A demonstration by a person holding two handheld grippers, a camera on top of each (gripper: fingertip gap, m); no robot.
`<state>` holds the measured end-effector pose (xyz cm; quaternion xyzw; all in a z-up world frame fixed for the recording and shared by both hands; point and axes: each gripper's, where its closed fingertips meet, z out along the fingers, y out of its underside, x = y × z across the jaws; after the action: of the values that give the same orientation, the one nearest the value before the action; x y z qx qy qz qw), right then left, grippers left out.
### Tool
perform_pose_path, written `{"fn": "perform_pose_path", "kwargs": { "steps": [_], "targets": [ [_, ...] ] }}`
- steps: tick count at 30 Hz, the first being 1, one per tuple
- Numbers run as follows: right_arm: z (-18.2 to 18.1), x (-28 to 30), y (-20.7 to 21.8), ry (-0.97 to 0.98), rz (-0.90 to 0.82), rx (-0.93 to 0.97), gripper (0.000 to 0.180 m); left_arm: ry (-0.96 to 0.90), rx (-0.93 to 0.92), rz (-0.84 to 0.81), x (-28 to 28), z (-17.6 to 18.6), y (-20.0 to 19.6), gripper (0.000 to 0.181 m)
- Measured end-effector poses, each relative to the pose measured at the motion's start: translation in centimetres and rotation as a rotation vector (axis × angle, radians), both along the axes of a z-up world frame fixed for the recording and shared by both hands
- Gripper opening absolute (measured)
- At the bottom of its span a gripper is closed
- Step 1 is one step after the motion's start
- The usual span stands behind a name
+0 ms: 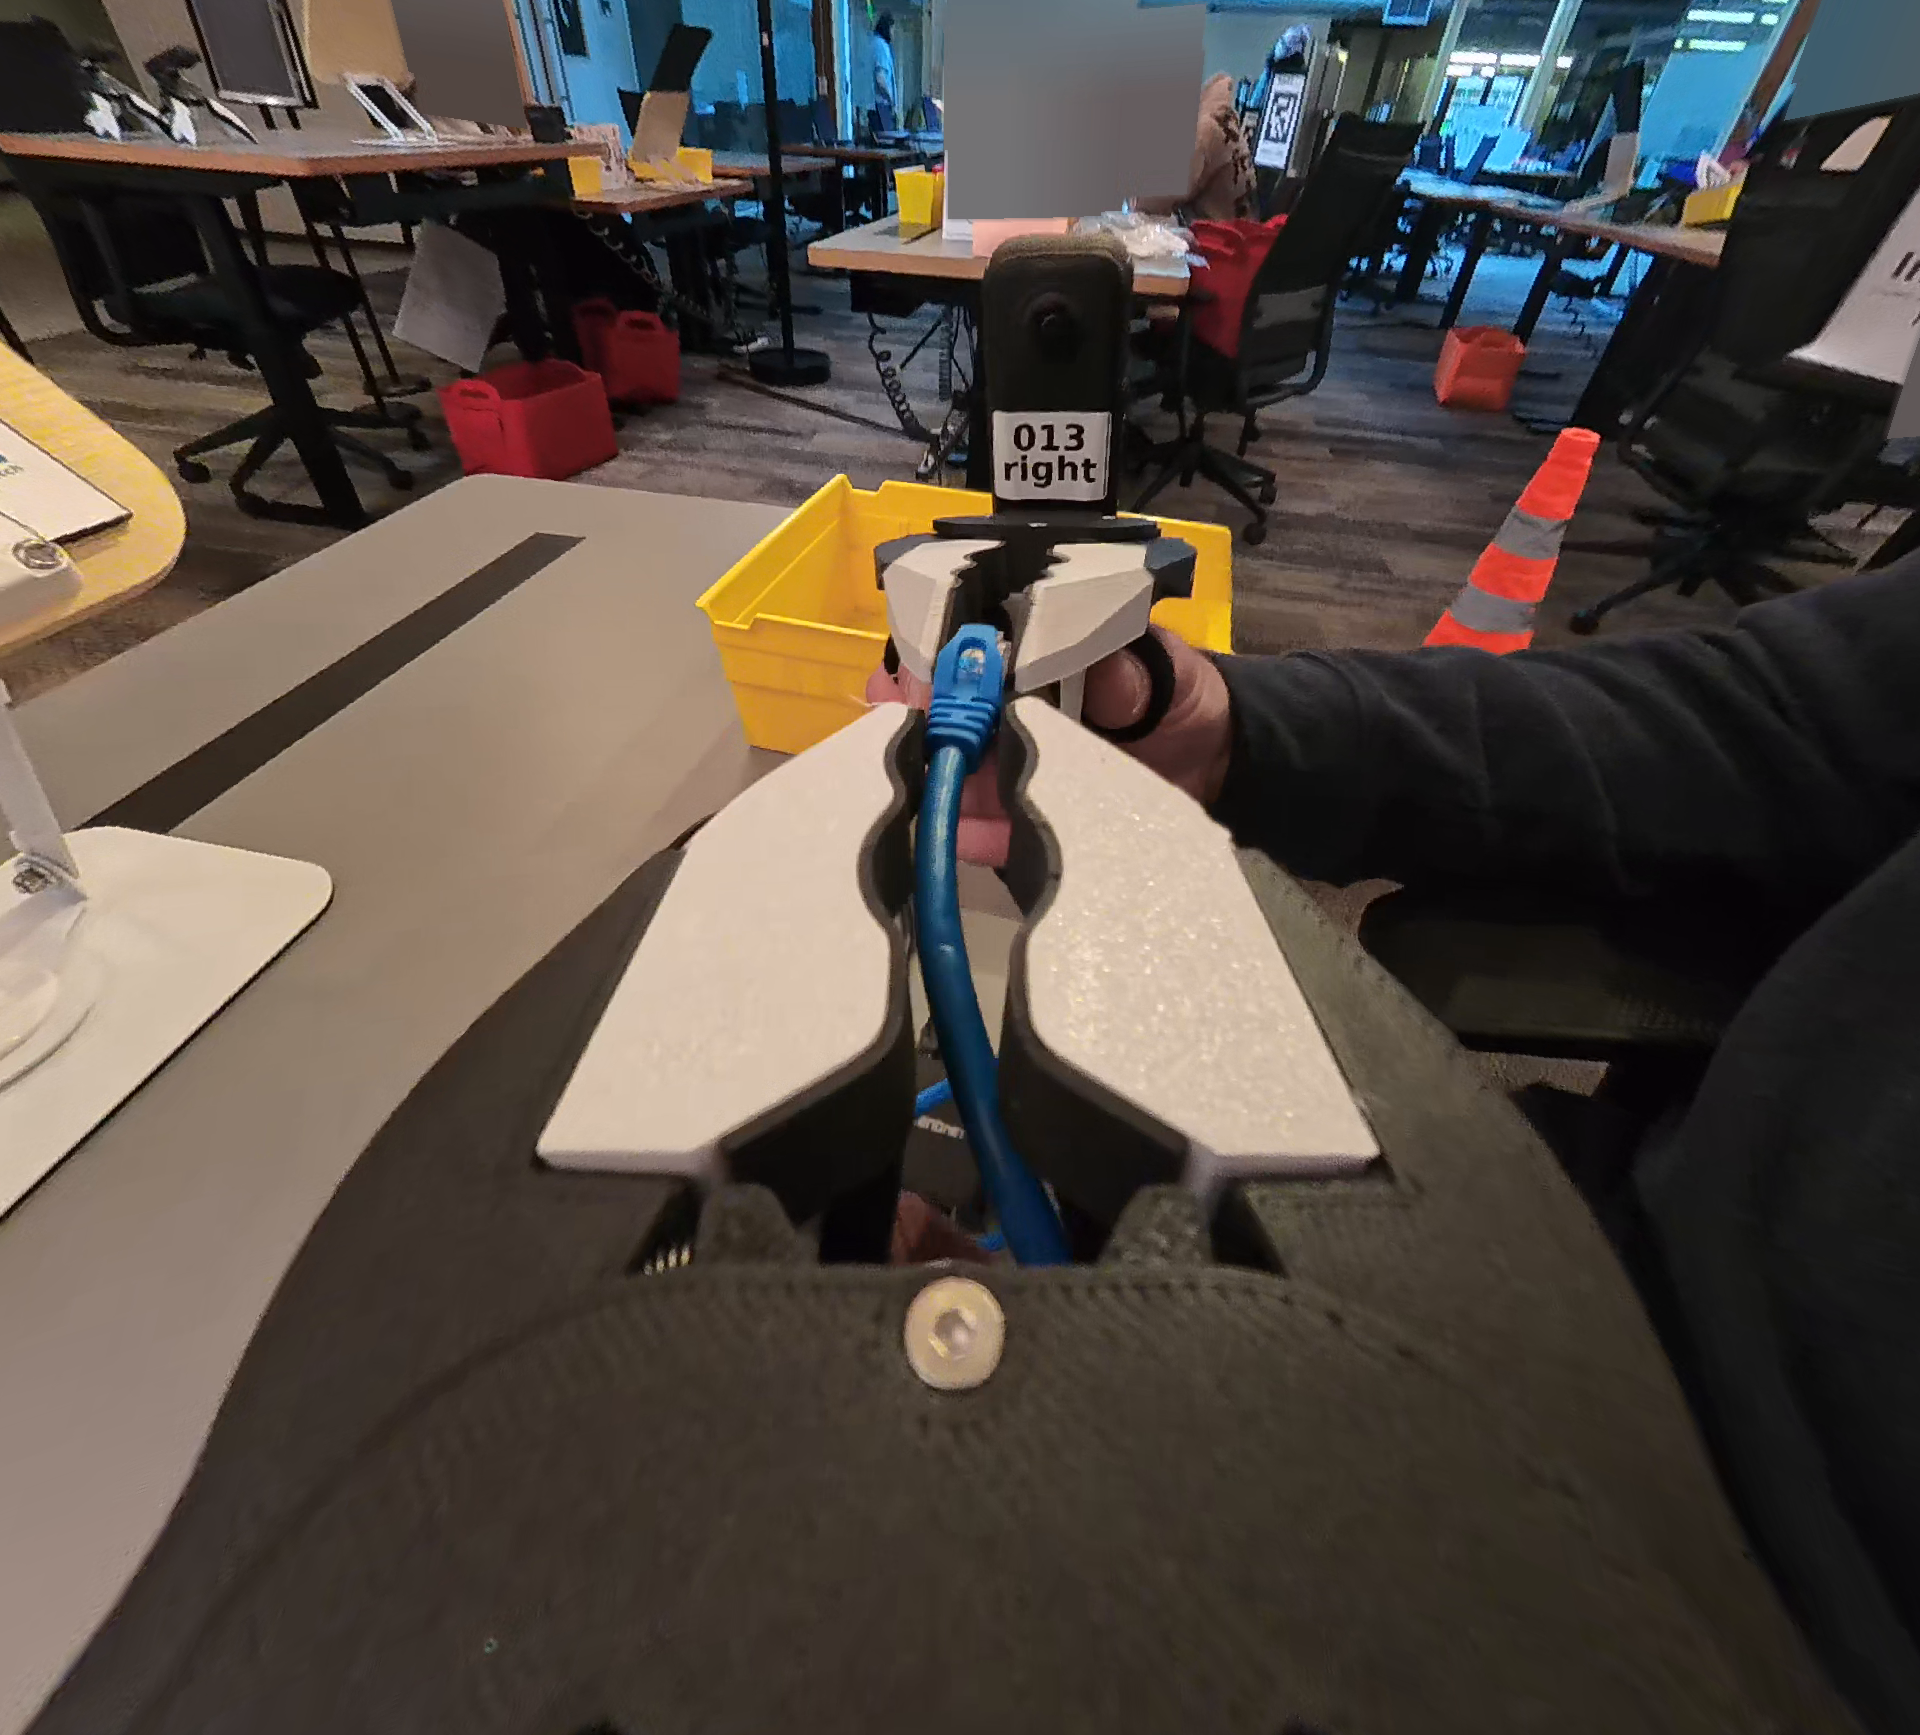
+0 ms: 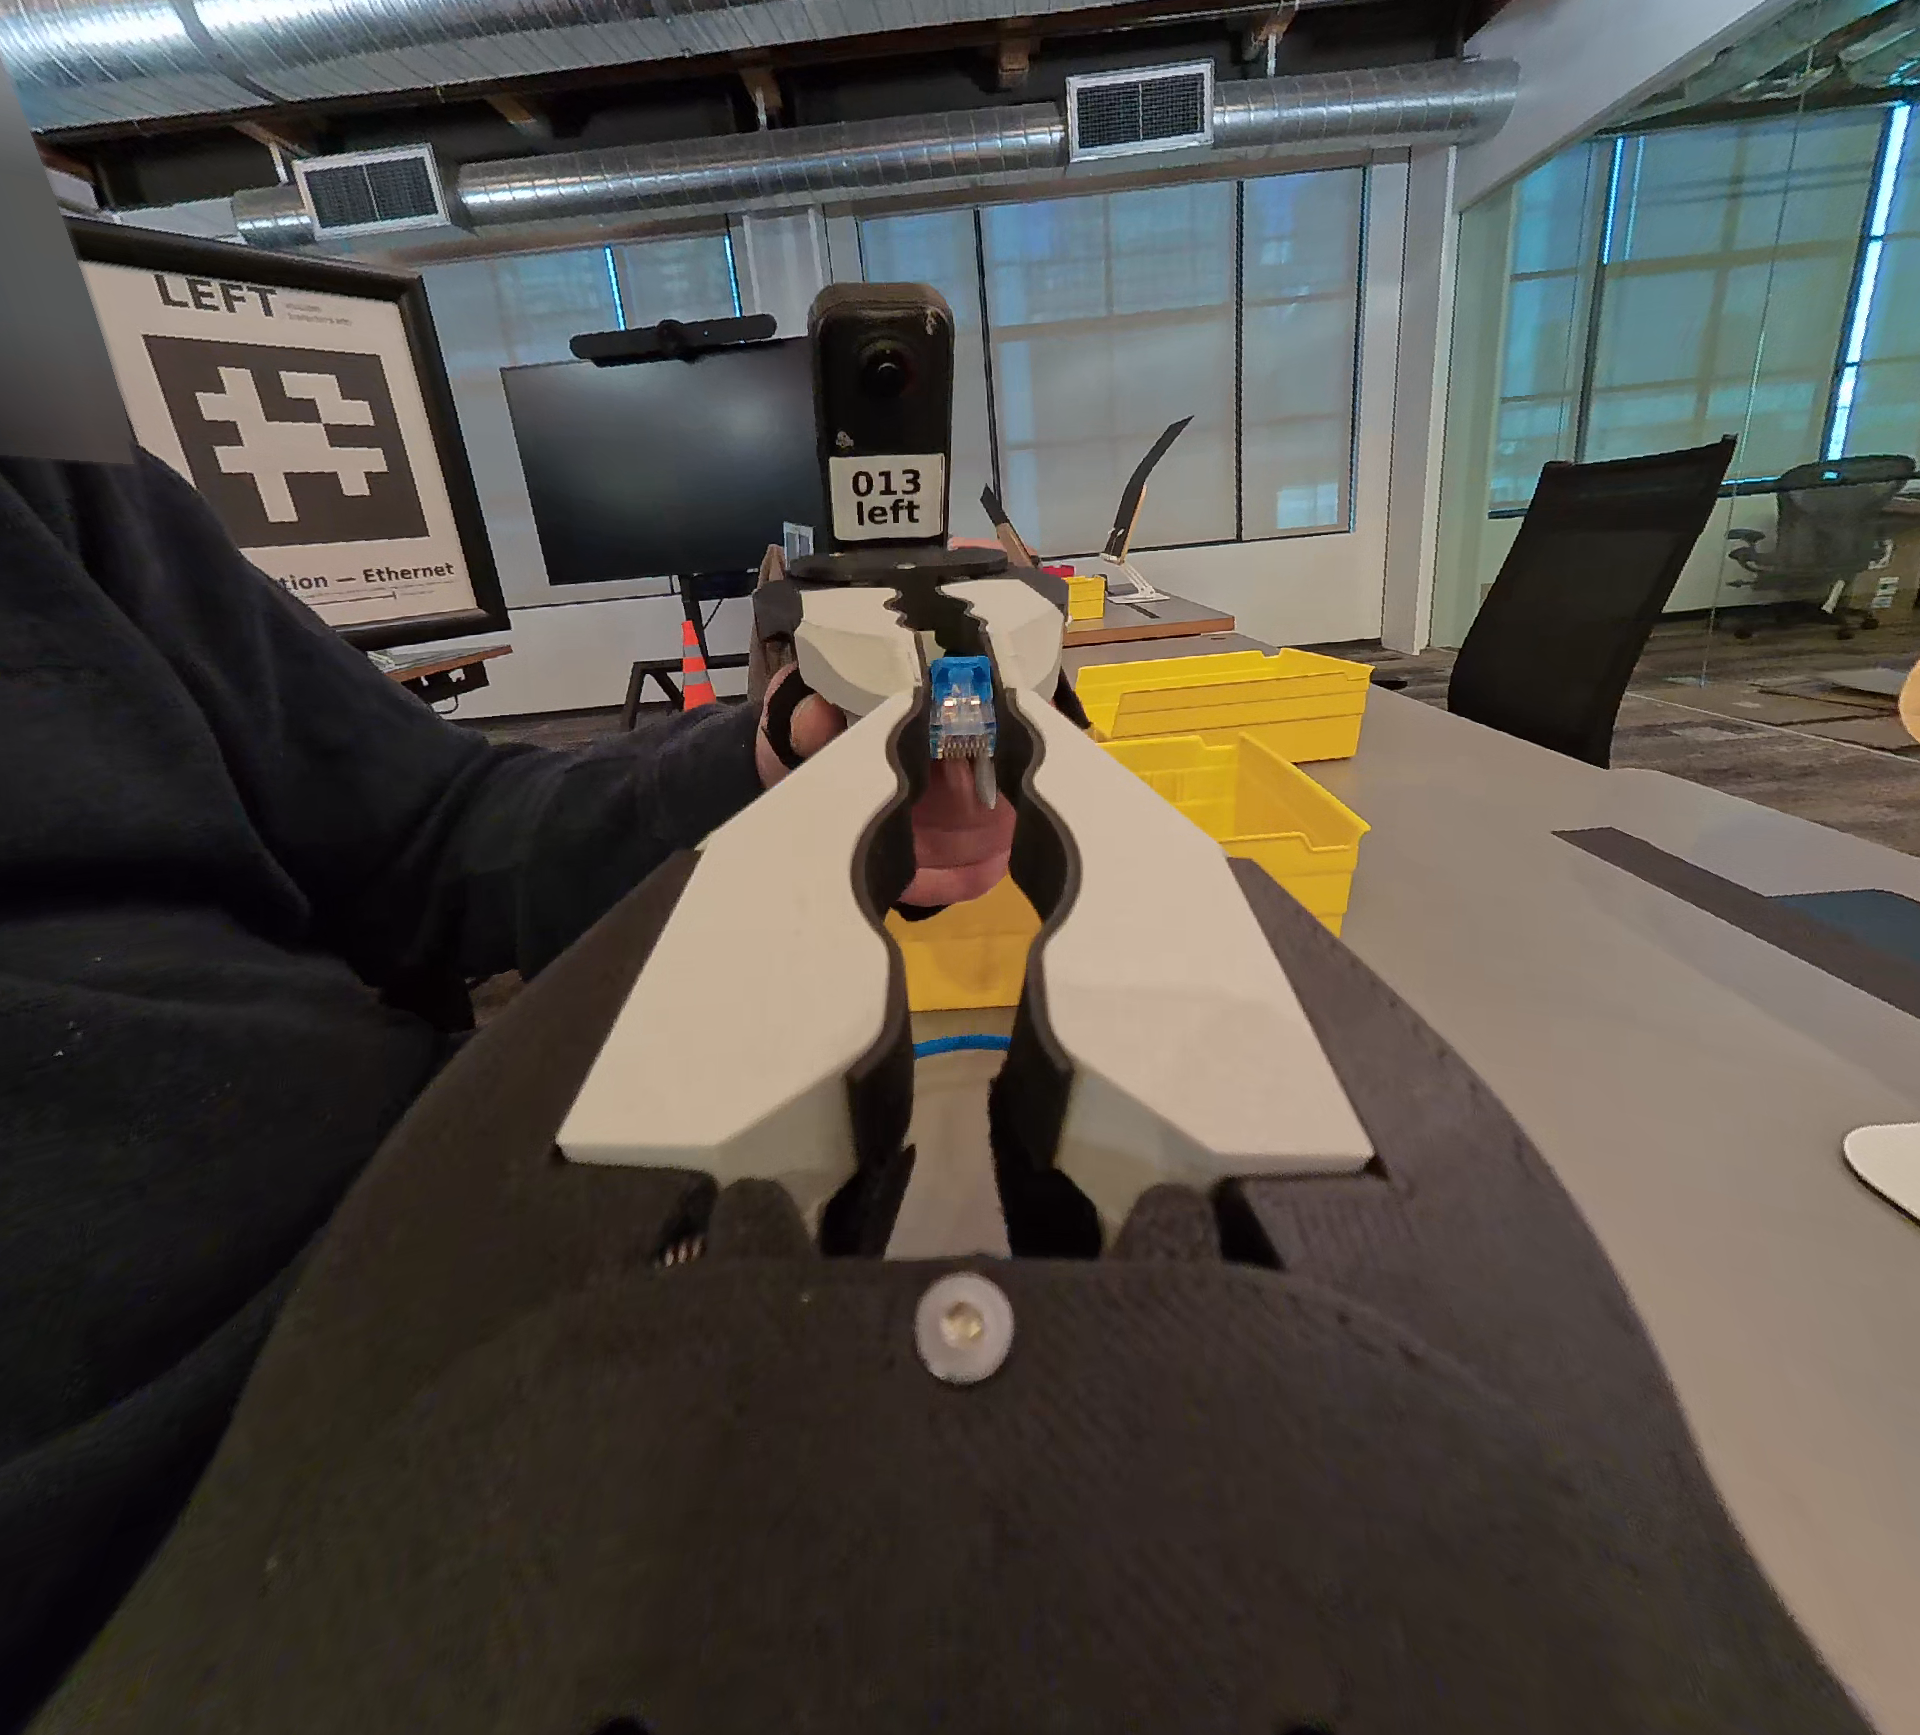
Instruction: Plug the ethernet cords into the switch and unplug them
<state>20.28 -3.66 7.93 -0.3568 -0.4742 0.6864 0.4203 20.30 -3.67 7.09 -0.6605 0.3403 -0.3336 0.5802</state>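
A blue ethernet cord (image 1: 948, 916) runs up between my left gripper's white fingers to its blue boot and clear plug (image 1: 969, 677). My left gripper (image 1: 961, 724) is shut on the boot, held above the grey table (image 1: 436, 750). My right gripper (image 1: 1003, 636) faces it head-on, with its tips at the plug. In the right wrist view the plug (image 2: 961, 719) faces the camera, pinched between my right gripper's (image 2: 964, 714) pads, and my left gripper (image 2: 935, 636) sits just behind it. A dark box (image 1: 940, 1129) shows under the left fingers, mostly hidden.
Yellow bins (image 1: 800, 615) (image 2: 1226, 698) stand on the table behind the grippers. A white stand base (image 1: 156, 947) sits at the left. A loop of blue cord (image 2: 961, 1046) lies on the table. A person's dark sleeve (image 1: 1507, 750) reaches in. A black chair (image 2: 1579, 594) stands beyond the table. Left and right tips are no more than a few centimetres apart.
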Motion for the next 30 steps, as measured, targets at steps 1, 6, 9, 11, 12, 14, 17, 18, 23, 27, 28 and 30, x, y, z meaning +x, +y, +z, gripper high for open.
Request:
{"fn": "perform_pose_path", "kwargs": {
  "steps": [1,6,9,11,12,14,17,18,23,27,28,30],
  "targets": [
    [0.0,0.0,0.0,0.003,0.002,-0.006,0.011,-0.014,0.007,0.004,0.0,0.1,0.0,0.013],
    [0.4,0.2,0.0,0.021,0.015,-0.019,0.010,-0.073,0.044,0.018,0.2,0.5,0.0,0.012],
    [0.8,0.3,-0.3,0.030,0.020,-0.015,0.010,-0.099,0.095,0.022,0.3,1.0,-0.3,0.012],
    [1.0,0.4,-0.5,0.028,0.020,0.003,0.010,-0.120,0.110,0.012,0.4,1.2,-0.5,0.012],
    [1.2,0.4,-0.6,0.029,0.021,0.010,0.010,-0.137,0.107,0.004,0.4,1.4,-0.6,0.012],
    [1.4,0.5,-0.8,0.037,0.027,0.012,0.010,-0.170,0.113,-0.008,0.5,1.8,-0.8,0.012],
    [1.5,0.6,-0.8,0.040,0.026,0.013,0.010,-0.186,0.103,-0.013,0.5,1.9,-0.8,0.012],
    [1.5,0.6,-0.9,0.041,0.028,0.013,0.010,-0.193,0.099,-0.015,0.6,1.9,-0.8,0.012],
    [1.5,0.8,-1.0,0.042,0.034,0.024,0.010,-0.231,0.074,-0.035,0.8,1.9,-1.0,0.012],
    [1.2,0.7,-0.9,0.033,0.035,0.031,0.011,-0.246,0.038,-0.041,0.7,1.6,-0.9,0.011],
    [1.2,0.7,-0.9,0.028,0.035,0.033,0.010,-0.243,0.035,-0.039,0.7,1.5,-0.9,0.011],
    [1.1,0.6,-0.8,0.016,0.030,0.035,0.010,-0.236,0.029,-0.031,0.6,1.4,-0.9,0.012]
  ]
}}
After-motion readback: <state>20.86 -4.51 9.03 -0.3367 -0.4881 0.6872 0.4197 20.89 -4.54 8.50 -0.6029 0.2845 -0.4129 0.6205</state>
